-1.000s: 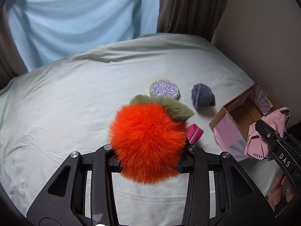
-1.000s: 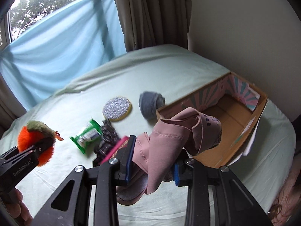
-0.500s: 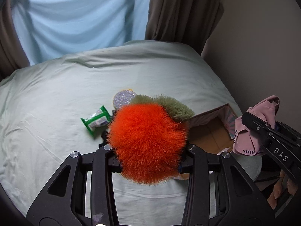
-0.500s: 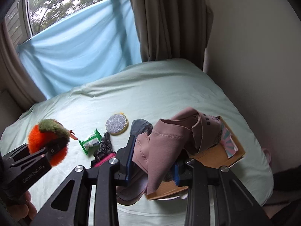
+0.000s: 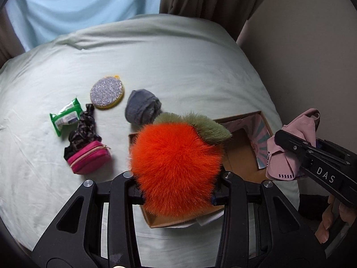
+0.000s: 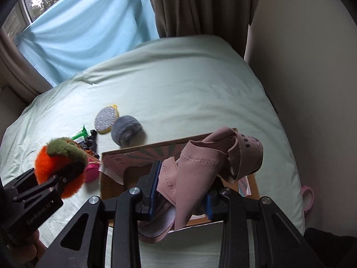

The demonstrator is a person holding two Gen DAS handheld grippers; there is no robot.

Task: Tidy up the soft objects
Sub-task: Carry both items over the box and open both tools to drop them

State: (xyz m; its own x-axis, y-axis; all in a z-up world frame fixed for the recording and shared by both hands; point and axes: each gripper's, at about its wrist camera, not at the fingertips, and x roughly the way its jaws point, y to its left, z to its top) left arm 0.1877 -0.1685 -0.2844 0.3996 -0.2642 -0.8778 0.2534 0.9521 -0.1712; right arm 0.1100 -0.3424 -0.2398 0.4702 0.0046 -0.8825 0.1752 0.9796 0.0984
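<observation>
My left gripper point(image 5: 176, 178) is shut on a fluffy orange plush with a green top point(image 5: 176, 165), held above the open cardboard box point(image 5: 241, 160). It also shows in the right wrist view point(image 6: 60, 167). My right gripper point(image 6: 180, 192) is shut on a pink fabric piece point(image 6: 196, 163), held over the same box point(image 6: 111, 185); the pink fabric shows at the right in the left wrist view point(image 5: 292, 147). A rolled grey sock point(image 5: 141, 109) lies on the bed behind the box.
On the pale green bed sheet point(image 5: 178, 62) lie a glittery round sponge point(image 5: 106, 92), a green wipes pack point(image 5: 65, 117), a dark scrunchie point(image 5: 83, 129) and a magenta pouch point(image 5: 89, 159). A wall point(image 6: 312, 67) stands right, curtains point(image 6: 196, 4) behind.
Both grippers have moved over the box and tilted downward with their loads. The view of the bed now looks more steeply down; the items on the sheet have not moved.
</observation>
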